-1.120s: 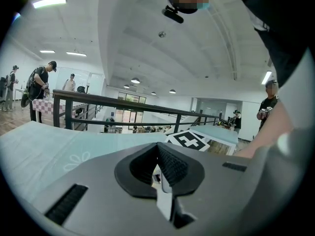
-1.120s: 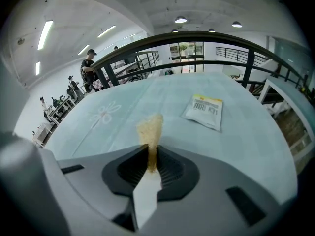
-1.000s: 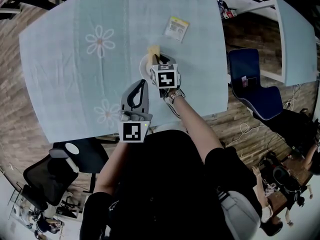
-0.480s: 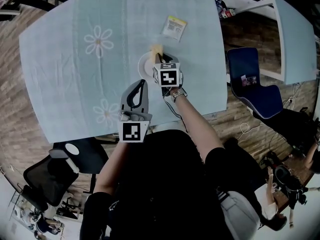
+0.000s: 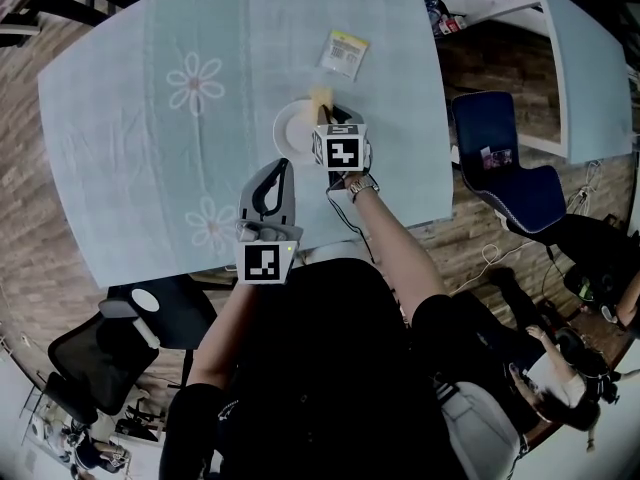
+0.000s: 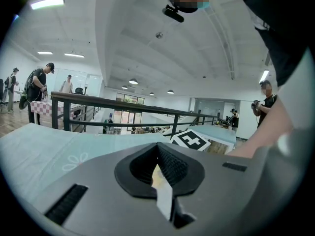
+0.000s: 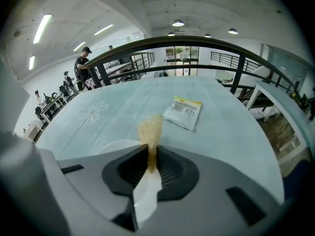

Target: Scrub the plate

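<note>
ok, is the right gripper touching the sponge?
Touching. The right gripper view shows the right gripper with its jaws pinched on the sponge.

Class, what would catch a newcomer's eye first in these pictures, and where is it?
A yellow sponge pinched in the right gripper, at the far rim of the white plate, mid-table. Beyond lies a small packet on the flower-printed tablecloth. The left gripper hangs shut and empty near the table's edge.

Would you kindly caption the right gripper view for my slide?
Right gripper shut on a yellow sponge by the white plate, packet beyond.
</note>
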### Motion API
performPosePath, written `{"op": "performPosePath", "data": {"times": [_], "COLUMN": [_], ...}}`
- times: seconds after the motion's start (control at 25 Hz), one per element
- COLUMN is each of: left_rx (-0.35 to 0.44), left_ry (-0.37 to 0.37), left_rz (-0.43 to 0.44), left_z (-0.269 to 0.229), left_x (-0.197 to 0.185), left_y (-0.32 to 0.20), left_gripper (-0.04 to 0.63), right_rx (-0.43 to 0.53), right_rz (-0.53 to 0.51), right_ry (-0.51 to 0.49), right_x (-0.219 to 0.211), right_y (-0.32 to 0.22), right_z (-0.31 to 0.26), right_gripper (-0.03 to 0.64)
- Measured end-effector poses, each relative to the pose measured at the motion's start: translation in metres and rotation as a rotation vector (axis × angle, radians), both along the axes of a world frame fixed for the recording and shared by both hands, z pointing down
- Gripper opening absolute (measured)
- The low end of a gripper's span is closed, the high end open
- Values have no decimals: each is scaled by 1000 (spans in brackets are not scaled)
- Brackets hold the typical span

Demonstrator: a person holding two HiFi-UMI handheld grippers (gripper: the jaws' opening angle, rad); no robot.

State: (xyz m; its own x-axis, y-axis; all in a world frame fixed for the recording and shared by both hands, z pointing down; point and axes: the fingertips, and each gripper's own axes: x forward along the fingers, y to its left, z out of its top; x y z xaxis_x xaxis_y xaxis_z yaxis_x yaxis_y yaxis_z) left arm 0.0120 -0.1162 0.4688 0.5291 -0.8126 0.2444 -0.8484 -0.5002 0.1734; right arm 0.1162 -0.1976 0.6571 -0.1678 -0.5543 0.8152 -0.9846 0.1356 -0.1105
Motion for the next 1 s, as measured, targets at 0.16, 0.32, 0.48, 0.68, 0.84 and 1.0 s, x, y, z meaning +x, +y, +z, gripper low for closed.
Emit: {"op": "performPosePath", "data": {"times": [0.16,0.32,0.48,0.68,0.84,1.0], "left_rx": [9,18,10,13,14,11], "left_ry": [-2,-2,5,1,-2,0], "left_rz": [5,7,0,-1,-7,-23], "left_z": [-2,-4,-5,-6,-5,-5], "left_x": [1,2,1,-1,-4,-8], "left_y": [2,4,8,14,19,23], "left_gripper": [12,12,12,12,12,12], "right_rx": [6,14,34,66,73,67], "right_rz": [9,34,68,88,46,-8], "right_ry": [15,33,41,-6,-46,-72], "right_x": [7,18,27,26,8,-15], "right_y": [3,6,9,12,17,23], "right_z": [-3,-6,-16,-29,-34,-34], "right_gripper": [52,52,52,52,52,52]}}
